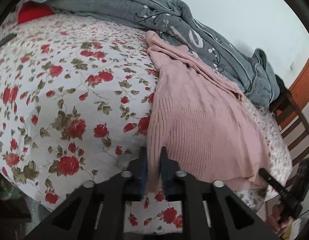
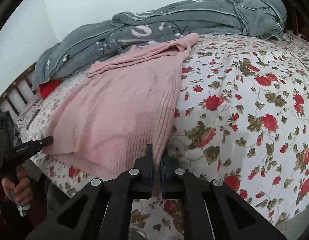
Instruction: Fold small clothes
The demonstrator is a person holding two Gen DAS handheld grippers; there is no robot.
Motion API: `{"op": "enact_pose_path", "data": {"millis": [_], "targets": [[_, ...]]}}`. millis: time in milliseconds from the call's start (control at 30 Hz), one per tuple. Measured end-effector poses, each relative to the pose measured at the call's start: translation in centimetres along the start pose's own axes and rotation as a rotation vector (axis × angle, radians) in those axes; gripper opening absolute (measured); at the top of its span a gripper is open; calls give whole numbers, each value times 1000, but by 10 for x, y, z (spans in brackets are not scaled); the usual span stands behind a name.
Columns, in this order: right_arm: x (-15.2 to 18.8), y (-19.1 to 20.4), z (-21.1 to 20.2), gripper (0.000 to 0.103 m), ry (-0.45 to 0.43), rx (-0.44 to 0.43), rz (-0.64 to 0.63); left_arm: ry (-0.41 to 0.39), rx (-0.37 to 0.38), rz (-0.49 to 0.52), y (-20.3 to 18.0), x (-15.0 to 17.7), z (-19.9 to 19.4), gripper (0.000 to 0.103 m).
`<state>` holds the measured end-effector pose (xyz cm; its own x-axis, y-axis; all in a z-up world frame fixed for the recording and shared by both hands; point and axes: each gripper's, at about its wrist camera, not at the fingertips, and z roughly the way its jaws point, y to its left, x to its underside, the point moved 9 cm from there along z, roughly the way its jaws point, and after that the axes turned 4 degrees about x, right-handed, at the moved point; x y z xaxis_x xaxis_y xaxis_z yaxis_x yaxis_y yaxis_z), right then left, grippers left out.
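The pink sweater's (image 1: 198,120) far sleeve lies half under the grey quilt (image 1: 194,32); at ten o'clock, a red item (image 1: 32,13) shows only partly.

Floral bed (image 1: 64,104), white wall (image 1: 244,6)

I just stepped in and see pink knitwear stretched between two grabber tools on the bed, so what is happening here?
A person is working on a pink ribbed sweater with a handheld gripper in each hand. The left gripper is shut on one bottom corner of it, and the right gripper is shut on the other. The sweater lies mostly flat on the floral bedsheet, its top end reaching the rumpled grey quilt. No fold across the body shows yet.
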<state>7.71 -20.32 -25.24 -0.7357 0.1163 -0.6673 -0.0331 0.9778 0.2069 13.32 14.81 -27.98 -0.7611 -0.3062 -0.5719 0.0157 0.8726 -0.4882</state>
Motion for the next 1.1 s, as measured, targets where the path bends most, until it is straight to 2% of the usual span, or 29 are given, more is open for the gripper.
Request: {"op": "enact_pose_path", "data": {"millis": [133, 267, 567, 900, 1100], "targets": [[-2, 1, -9, 5, -13, -2, -7, -22, 25, 1, 1, -2, -11, 8], [-10, 0, -25, 5, -48, -33, 8, -87, 49, 1, 0, -8, -26, 8], [-16, -3, -39, 5, -47, -66, 52, -82, 88, -48, -3, -13, -36, 7], [-41, 7, -59, 5, -51, -128, 98, -133, 141, -10, -39, -55, -67, 7], [-68, 9, -66, 5, -53, -171, 137, -165, 158, -3, -54, -86, -74, 7]]}}
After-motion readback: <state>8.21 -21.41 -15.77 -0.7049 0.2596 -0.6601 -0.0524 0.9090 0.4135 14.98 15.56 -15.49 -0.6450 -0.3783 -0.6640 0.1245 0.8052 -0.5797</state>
